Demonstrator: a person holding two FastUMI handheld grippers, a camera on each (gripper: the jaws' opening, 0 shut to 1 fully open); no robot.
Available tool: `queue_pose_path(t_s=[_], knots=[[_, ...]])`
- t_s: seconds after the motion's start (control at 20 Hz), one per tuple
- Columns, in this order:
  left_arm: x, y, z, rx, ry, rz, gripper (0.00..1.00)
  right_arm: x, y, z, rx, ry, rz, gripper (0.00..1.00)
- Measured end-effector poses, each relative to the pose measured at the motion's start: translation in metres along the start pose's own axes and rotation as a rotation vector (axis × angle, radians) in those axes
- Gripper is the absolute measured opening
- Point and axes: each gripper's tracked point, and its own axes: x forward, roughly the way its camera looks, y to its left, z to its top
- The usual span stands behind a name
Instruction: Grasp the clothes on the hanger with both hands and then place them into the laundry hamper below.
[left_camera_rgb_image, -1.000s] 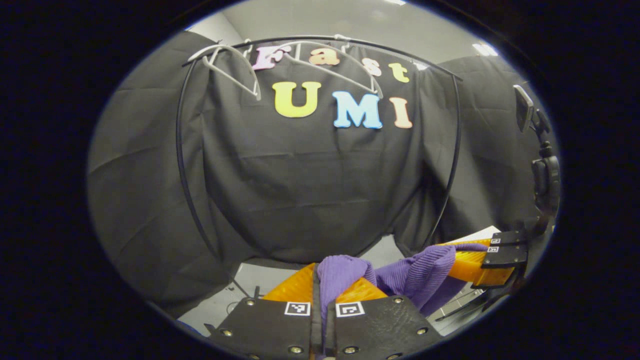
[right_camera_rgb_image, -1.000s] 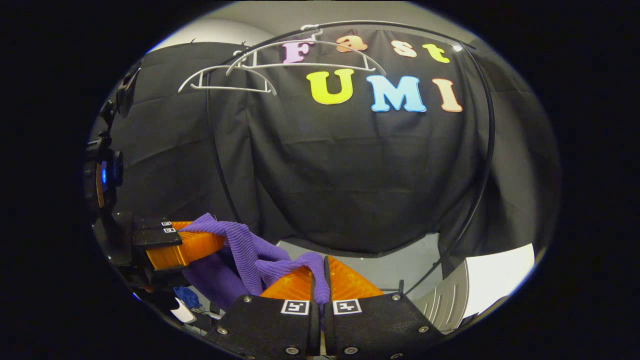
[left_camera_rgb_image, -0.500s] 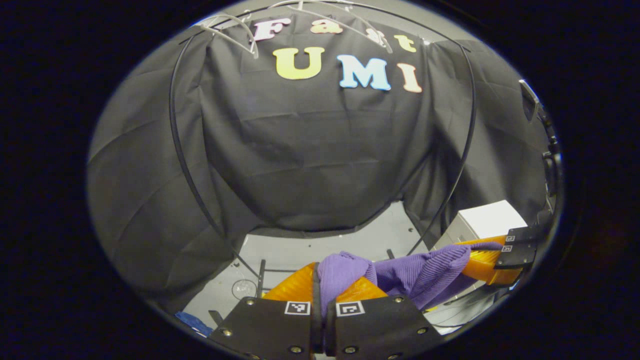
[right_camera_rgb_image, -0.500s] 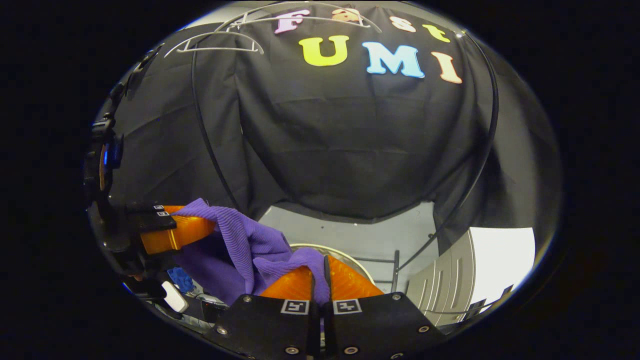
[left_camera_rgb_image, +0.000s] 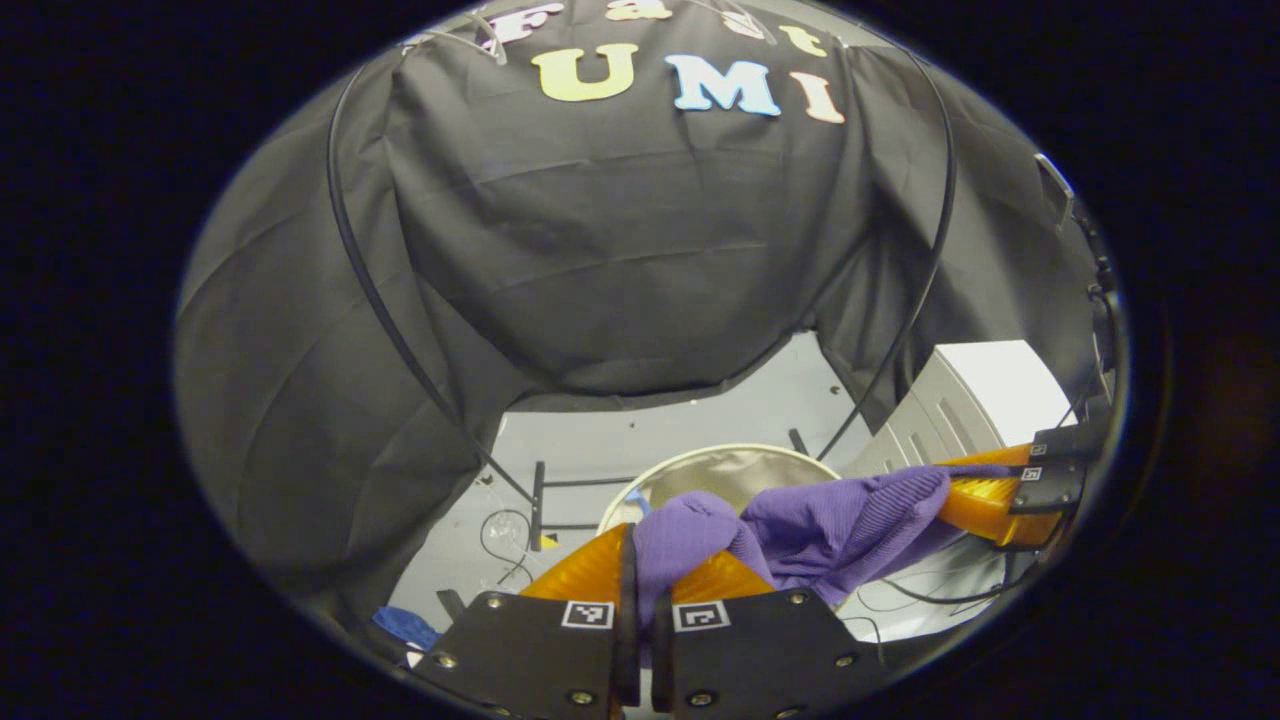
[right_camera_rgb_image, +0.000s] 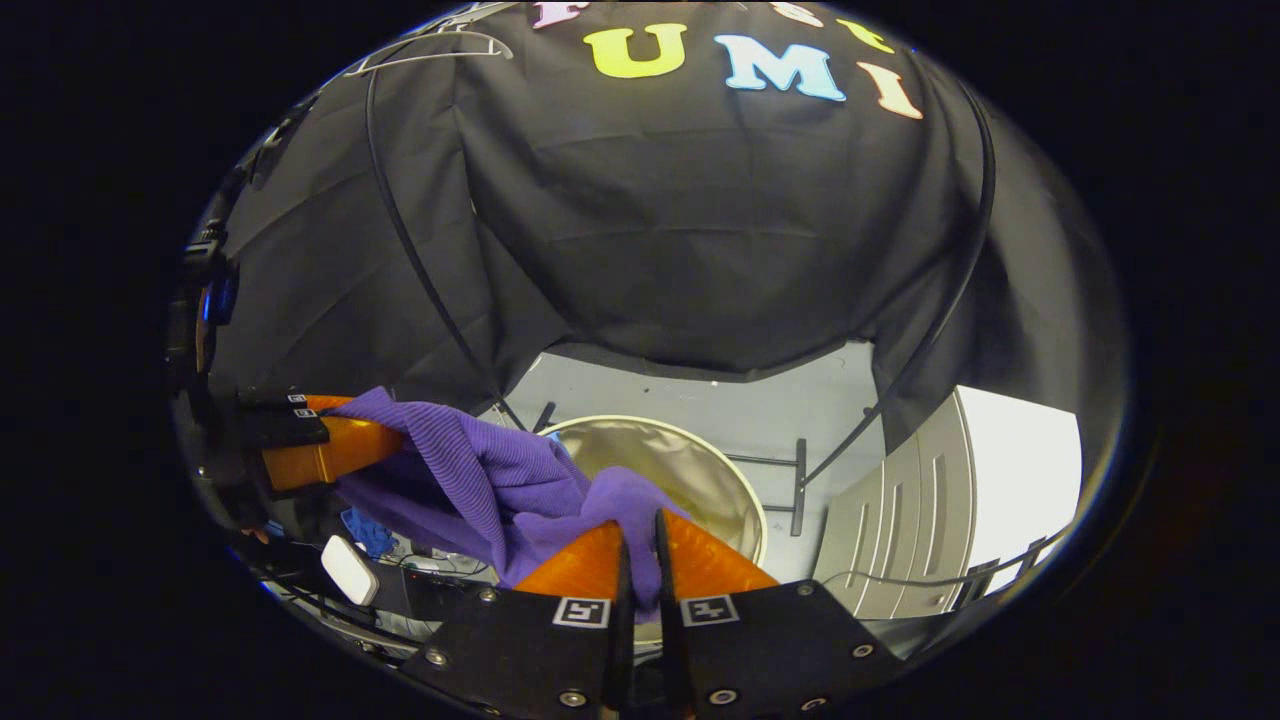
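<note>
- Two grippers carry one purple garment (left_camera_rgb_image: 830, 520) between them, off the hanger and slung in a sagging span above the floor.
- Below and ahead sits the laundry hamper (right_camera_rgb_image: 745, 480), its round pale rim and shiny lining open upward; the garment hangs just short of its mouth, so I judge the step in hand to be carrying it over and down.
- Left gripper (left_camera_rgb_image: 636, 555): fingers pinched tight on a bunched fold of the cloth.
- Right gripper (right_camera_rgb_image: 640, 545): likewise clamped on the other bunched end.
- Best practice, I think: bring both ends over the rim together and lower until the slack middle drops inside before letting go.
- Watch the trailing cloth near the left gripper, which could drape outside the rim.
</note>
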Motion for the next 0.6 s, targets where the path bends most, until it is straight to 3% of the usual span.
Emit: queue_pose_path(t_s=[0.05,0.1,0.15,0.2,0.35,0.4,0.45,0.6], knots=[[0.000,0.003,-0.001,-0.007,0.000,0.009,0.06,-0.003,-0.001,0.006,-0.002,-0.017,-0.009,0.14],[0.001,0.008,0.000,-0.011,-0.003,0.022,0.15,-0.005,-0.001,0.009,-0.002,-0.029,-0.017,0.27],[-0.004,0.012,0.001,-0.012,-0.014,0.033,0.32,-0.007,-0.003,0.011,0.000,-0.034,-0.023,0.38],[-0.007,0.016,0.005,-0.014,-0.027,0.042,0.49,-0.006,-0.003,0.011,0.000,-0.038,-0.030,0.55],[-0.022,0.033,0.007,-0.015,-0.066,0.077,1.00,-0.011,-0.011,0.017,0.003,-0.051,-0.073,0.83],[-0.027,0.039,0.012,-0.016,-0.081,0.088,0.90,-0.015,-0.014,0.016,0.007,-0.056,-0.093,0.90],[-0.034,0.042,0.018,-0.016,-0.096,0.095,1.00,-0.019,-0.015,0.019,0.013,-0.065,-0.105,0.92],[-0.057,0.051,0.042,-0.022,-0.167,0.109,0.98,-0.040,-0.017,0.042,0.026,-0.131,-0.127,0.93]])
